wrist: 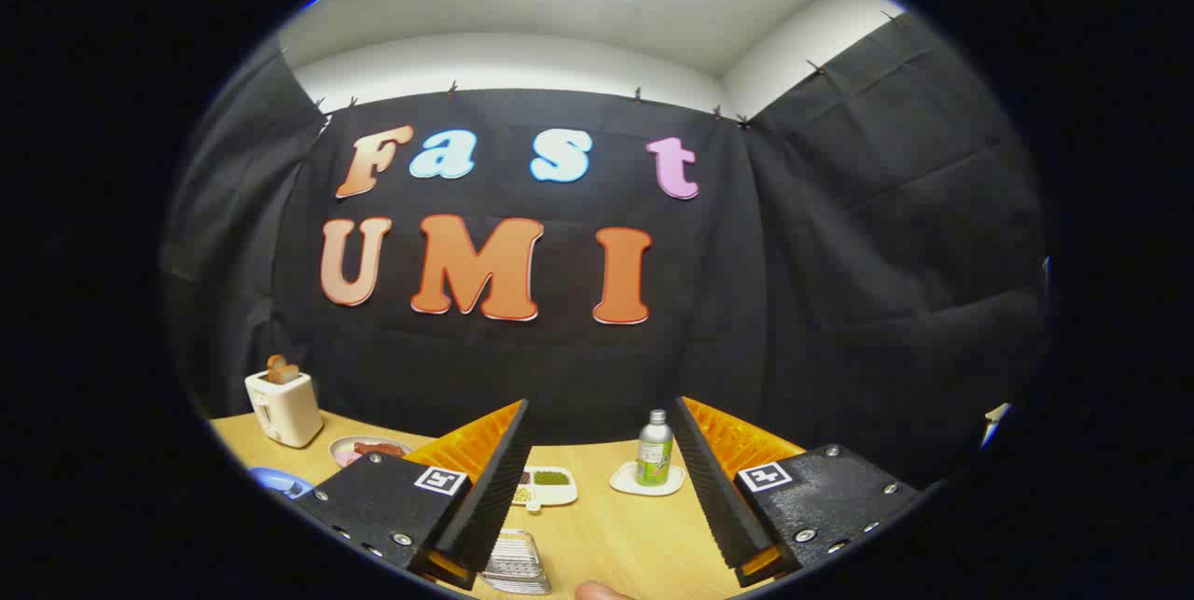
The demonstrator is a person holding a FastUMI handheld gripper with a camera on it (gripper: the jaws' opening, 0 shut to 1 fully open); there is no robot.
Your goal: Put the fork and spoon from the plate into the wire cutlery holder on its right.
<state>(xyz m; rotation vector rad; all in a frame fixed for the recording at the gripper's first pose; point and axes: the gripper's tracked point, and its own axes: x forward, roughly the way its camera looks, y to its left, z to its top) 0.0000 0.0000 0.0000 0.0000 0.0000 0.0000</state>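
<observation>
Wooden tabletop (606, 535) stretches ahead of my hand-held gripper (602, 488), whose two fingers stand wide apart with nothing between them. Just beside my left finger, low and near, sits a clear ribbed dish (516, 565); I cannot tell whether it holds any cutlery. Beyond the fingers, between them, lies a small white tray (546, 484) with green and pale fillings. Further toward my right finger a green-labelled bottle (655, 451) stands upright on a white saucer (623, 481). Off beyond my left finger a cream toaster (283, 406) stands with a slice of toast (280, 369) sticking up from it, and a plate of reddish food (368, 448) lies near it. A blue object (272, 481) peeks out beside the gripper's left body. Black cloth (839, 301) closes the booth behind.
</observation>
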